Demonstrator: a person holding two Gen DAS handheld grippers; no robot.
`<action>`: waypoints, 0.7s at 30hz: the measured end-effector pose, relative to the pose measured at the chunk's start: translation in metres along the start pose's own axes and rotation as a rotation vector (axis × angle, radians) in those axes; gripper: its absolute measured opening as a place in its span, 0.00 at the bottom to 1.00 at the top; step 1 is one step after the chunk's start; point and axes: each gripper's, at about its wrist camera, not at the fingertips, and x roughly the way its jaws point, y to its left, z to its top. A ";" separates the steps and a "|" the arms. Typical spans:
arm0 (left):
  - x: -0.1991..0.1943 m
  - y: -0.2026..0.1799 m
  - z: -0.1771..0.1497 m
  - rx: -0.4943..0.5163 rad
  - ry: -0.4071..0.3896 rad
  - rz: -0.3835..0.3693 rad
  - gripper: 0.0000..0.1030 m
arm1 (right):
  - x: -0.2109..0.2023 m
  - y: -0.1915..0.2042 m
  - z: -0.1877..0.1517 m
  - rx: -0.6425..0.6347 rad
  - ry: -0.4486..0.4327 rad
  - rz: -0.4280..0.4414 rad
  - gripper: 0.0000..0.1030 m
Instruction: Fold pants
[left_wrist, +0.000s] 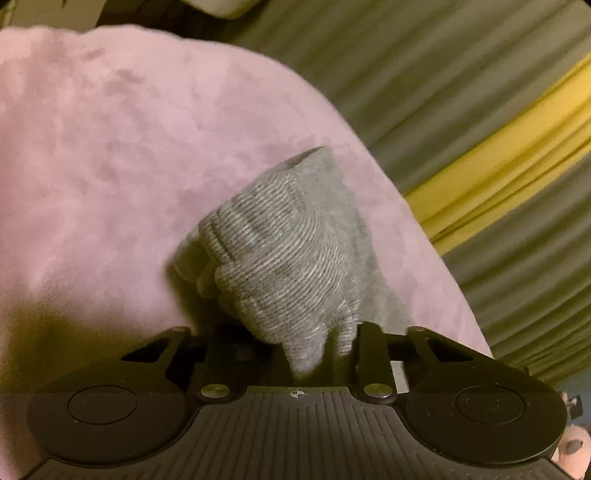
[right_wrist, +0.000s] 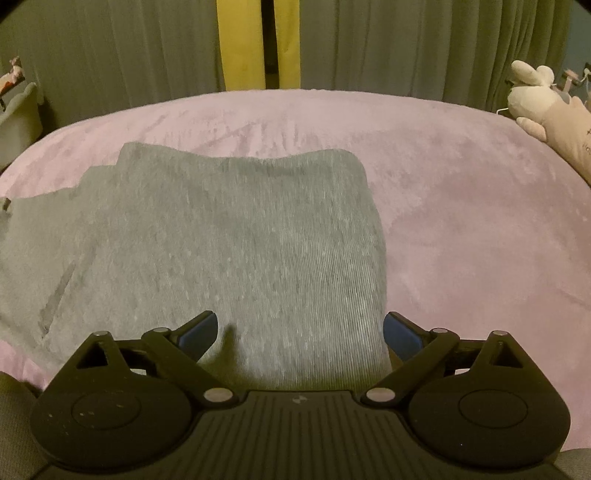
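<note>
One pants (right_wrist: 207, 236) (grey), left gripper (left_wrist: 295, 339) pinching, right gripper (right_wrist: 300, 332) agape

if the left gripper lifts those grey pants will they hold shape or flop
Probably flop: the pants bunch and droop where the left gripper pinches them. Likely light, being thin ribbed knit. They may drag on the plush pink cover.
</note>
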 end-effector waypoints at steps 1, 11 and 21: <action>-0.005 -0.007 0.000 0.026 -0.008 0.008 0.25 | -0.001 0.000 0.000 -0.001 -0.004 0.002 0.94; -0.057 -0.134 -0.010 0.293 -0.085 -0.085 0.22 | -0.021 -0.013 0.003 0.045 -0.065 0.032 0.94; -0.064 -0.310 -0.137 0.651 0.008 -0.380 0.24 | -0.051 -0.065 0.001 0.197 -0.155 0.036 0.94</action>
